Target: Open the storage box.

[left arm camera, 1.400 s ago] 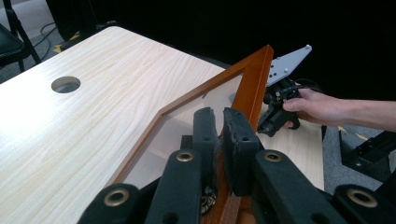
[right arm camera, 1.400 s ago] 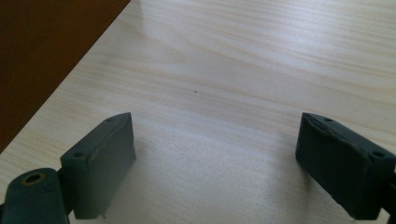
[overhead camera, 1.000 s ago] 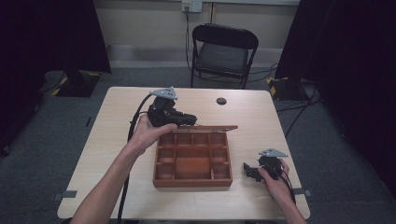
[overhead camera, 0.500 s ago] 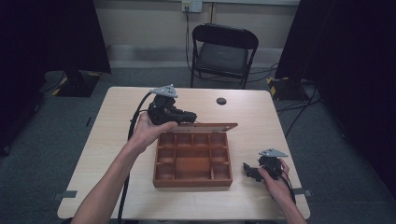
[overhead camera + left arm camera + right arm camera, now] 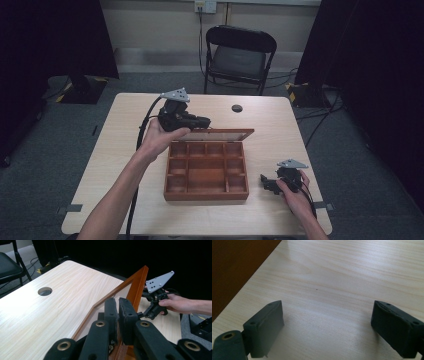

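Reddish-brown wooden compartment box (image 5: pixel 206 171) sits mid-bench, its thin lid (image 5: pixel 220 135) upright, clamped between the left gripper's (image 5: pixel 118 312) fingers. Right gripper (image 5: pixel 270 183) rests beside it, fingers apart over pale woodgrain bench (image 5: pixel 342 277).

Between the left gripper (image 5: pixel 117 312)'s own jaws, the lid (image 5: pixel 136 287) edge is disappearing behind the black pads, so the contact itself is staying hidden, while beside the right gripper (image 5: pixel 327 322)'s left jaw the wooden box (image 5: pixel 234 267) is being cut off by the frame's edge.
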`<state>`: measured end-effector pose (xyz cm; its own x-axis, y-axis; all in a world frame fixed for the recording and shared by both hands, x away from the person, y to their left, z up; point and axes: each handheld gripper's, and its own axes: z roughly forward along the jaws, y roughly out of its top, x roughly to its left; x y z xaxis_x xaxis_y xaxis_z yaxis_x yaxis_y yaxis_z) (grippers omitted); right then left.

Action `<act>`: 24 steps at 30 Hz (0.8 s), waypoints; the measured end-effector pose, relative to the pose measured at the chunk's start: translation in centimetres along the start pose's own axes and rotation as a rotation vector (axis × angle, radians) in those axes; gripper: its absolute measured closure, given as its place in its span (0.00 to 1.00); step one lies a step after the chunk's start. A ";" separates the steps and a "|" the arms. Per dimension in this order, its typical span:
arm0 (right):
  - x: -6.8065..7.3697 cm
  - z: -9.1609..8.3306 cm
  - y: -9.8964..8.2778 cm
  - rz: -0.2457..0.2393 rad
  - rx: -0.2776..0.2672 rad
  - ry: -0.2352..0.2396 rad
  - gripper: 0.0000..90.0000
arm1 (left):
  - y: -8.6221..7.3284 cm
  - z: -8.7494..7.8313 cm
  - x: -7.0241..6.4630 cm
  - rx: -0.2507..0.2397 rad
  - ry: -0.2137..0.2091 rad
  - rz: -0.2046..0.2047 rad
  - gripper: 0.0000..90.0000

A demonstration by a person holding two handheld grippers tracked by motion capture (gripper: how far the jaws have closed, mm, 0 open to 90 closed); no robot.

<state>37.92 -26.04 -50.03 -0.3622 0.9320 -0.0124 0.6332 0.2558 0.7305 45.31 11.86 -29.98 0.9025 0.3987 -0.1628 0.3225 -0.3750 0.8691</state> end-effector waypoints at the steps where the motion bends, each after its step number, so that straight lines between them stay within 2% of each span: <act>1: 0.0 0.0 0.0 0.000 0.000 0.000 0.11 | 0.0 0.0 0.0 0.000 0.000 0.000 0.95; 24: 0.0 0.0 0.0 0.000 0.000 -0.001 0.11 | 0.0 0.0 0.0 -0.007 0.001 0.001 0.95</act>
<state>37.90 -26.04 -50.03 -0.3612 0.9324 -0.0128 0.6335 0.2555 0.7304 45.29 11.86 -30.01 0.9025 0.3992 -0.1615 0.3198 -0.3700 0.8723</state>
